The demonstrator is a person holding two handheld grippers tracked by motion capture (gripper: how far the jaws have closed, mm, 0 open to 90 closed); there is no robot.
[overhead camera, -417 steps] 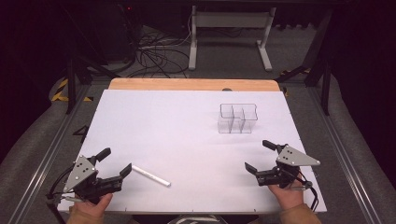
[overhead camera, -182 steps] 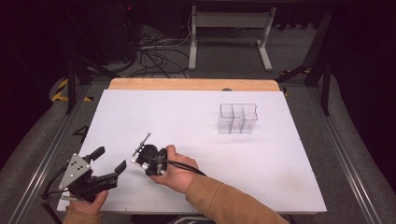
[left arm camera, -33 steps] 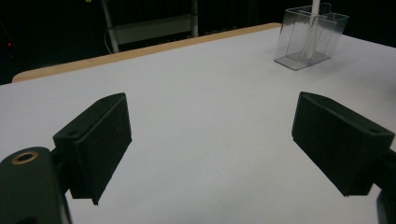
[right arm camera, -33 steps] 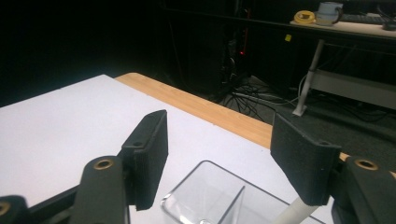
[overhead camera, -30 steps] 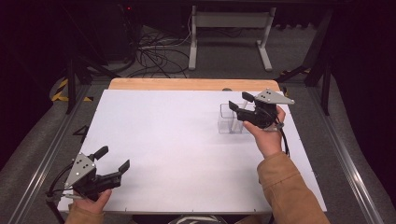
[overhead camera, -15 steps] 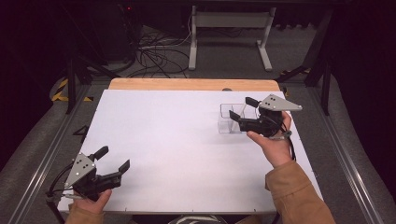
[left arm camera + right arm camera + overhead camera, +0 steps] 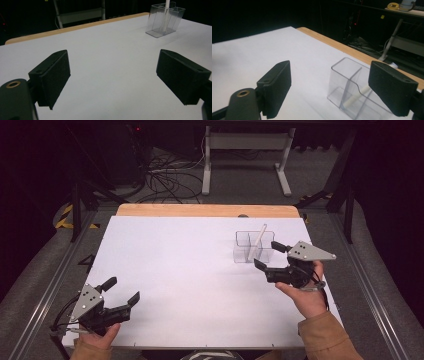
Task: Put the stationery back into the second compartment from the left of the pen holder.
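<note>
A clear box (image 7: 254, 246) with inner partitions stands on the far right part of the white table (image 7: 190, 270), and a white stick (image 7: 259, 239) leans inside it, its lower end at the floor of a compartment and its upper end rising past the rim toward the table's far edge. In the right gripper view the stick (image 7: 357, 97) lies slanted against a divider, in the compartment on the side away from that camera. In the left gripper view the box (image 7: 165, 21) is seen far off with the stick (image 7: 167, 10) standing out of its top.

The right gripper (image 7: 270, 259), held in the person's right hand just beside the box on its near right side, has let go: its jaws have just been opening and stand wide apart with nothing between the pads, close to the box's near corner. The stick rests in the box just beyond them, untouched.

The left gripper (image 7: 119, 295) sits at the near left corner of the table, well apart from box and stick, its jaws spread wide over bare tabletop, empty.
</note>
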